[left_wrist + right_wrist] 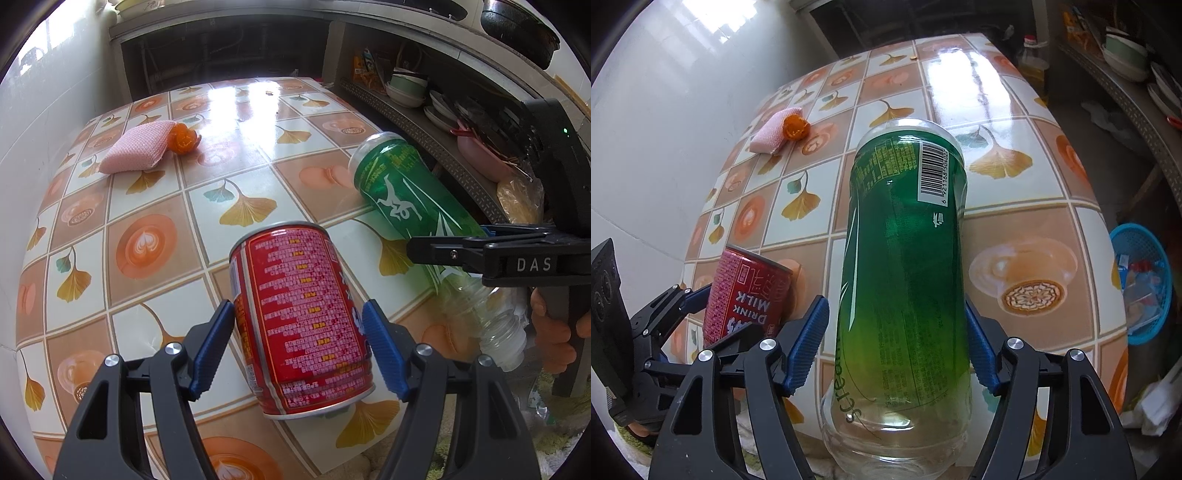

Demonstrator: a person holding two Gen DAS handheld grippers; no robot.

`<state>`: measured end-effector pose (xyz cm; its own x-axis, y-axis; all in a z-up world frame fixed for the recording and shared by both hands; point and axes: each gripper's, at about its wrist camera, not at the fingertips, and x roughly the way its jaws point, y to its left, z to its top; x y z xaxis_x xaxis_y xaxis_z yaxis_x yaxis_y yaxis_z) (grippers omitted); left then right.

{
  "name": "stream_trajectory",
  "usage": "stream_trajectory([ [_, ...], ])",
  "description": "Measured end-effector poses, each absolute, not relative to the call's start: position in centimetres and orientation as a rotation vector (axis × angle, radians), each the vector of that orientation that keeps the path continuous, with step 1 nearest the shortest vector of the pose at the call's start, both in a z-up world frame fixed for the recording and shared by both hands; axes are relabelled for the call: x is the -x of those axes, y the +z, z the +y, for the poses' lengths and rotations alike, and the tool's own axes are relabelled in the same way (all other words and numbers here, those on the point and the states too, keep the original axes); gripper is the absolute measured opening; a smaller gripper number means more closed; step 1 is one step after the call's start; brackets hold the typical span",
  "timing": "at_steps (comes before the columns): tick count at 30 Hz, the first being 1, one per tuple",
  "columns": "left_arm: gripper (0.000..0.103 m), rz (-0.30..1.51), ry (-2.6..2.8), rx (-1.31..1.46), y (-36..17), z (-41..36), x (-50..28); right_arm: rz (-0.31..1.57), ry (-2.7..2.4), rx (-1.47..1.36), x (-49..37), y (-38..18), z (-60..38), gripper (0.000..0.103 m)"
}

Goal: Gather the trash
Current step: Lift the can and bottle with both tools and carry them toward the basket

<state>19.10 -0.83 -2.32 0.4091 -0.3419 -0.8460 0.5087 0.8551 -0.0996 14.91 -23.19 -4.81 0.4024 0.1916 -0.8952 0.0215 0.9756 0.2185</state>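
Currently left gripper clamping red can, pads pressing both sides, can tilting above table near front edge. Right gripper straddling green bottle; cannot tell if pads touching. Bottle pointing base-first away over table, open neck toward camera. Grippers sitting side by side, can left of bottle. Pink sponge lying at far left, orange peel touching it. Blue basket sitting below table's right side, holding scraps.
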Motion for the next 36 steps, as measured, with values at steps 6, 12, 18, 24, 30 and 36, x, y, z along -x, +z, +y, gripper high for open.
stream_trajectory([
  [6,0.069,1.018,-0.539,-0.182,-2.33,-0.80,-19.10,1.157,0.100,-0.206,-15.21,-5.18,-23.10,0.062],
  [12,0.069,1.018,-0.538,-0.184,-2.31,-0.86,-19.11,1.167,0.098,-0.212,-15.16,-5.51,-23.10,0.058],
  [18,0.069,1.017,-0.538,-0.184,-2.31,-0.86,-19.10,1.164,0.096,-0.218,-15.24,-5.61,-23.13,0.056],
  [24,0.069,1.018,-0.536,-0.178,-2.36,-0.64,-19.12,1.158,0.095,-0.220,-15.21,-5.58,-23.21,0.055],
  [30,0.069,1.024,-0.533,-0.148,-2.33,-0.24,-19.25,1.147,0.092,-0.226,-15.12,-5.28,-23.50,0.055],
  [36,0.068,1.028,-0.531,-0.130,-2.35,-0.09,-19.38,1.139,0.091,-0.239,-15.02,-5.02,-23.77,0.055],
])
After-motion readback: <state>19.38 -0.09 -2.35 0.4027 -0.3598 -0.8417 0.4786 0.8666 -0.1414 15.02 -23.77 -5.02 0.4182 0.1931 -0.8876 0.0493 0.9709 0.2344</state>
